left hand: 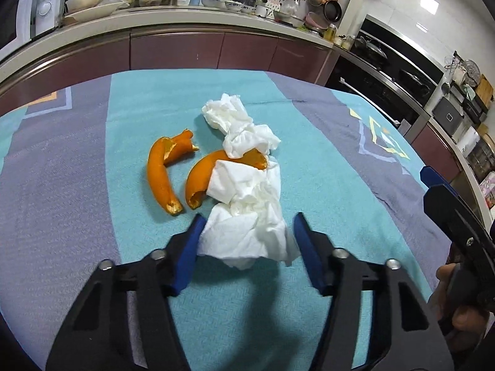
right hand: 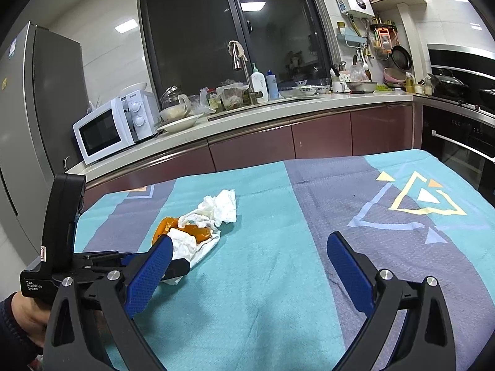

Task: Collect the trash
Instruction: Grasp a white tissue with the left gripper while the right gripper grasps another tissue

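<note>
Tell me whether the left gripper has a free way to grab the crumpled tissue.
Probably yes. The left gripper is open, jaws either side of the near end of the crumpled tissue, nothing between. The orange peel lies farther back, partly under the tissue.

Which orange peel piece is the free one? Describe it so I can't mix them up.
On the turquoise stripe of the tablecloth, left of the crumpled white tissue, lie two peels. The free peel is farthest left, a long curved strip lying bare. The other peel is partly under the tissue.
</note>
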{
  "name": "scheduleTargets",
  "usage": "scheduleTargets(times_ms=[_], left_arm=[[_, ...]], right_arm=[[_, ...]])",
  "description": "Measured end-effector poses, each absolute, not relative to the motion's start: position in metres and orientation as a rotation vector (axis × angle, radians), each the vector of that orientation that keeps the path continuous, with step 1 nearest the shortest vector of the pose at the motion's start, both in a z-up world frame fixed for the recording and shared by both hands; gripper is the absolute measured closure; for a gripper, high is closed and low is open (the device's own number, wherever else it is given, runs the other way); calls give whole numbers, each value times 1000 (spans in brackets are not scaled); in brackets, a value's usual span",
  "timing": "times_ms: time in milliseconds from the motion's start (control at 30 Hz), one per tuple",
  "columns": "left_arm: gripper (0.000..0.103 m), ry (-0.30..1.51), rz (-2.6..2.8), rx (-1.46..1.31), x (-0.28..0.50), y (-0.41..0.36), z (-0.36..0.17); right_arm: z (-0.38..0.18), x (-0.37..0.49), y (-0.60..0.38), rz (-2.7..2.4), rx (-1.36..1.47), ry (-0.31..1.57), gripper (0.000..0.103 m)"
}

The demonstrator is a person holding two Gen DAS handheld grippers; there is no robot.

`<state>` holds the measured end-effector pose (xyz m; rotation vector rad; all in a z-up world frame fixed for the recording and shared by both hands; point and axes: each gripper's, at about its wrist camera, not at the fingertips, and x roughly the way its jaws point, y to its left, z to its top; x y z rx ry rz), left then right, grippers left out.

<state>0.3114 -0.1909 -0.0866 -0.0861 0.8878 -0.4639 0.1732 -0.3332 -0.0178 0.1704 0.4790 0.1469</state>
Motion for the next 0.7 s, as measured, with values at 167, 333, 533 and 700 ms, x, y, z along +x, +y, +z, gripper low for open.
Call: scheduleTargets(times_ms=[167, 333, 533, 700], left_arm=[[89, 891, -489, -106, 314, -188, -88], [97, 854, -503, -125, 301, -179, -81], [99, 833, -525, -148, 288, -169, -76], [99, 806, -531, -153, 273, -160, -67]], right_arm=[[-20, 187, -334, 170, 187, 511, 7], [-22, 199, -336, 216, 239, 554, 7], [-21, 231, -321, 260, 194, 615, 7], [-26, 271, -306, 317, 169, 690, 7]])
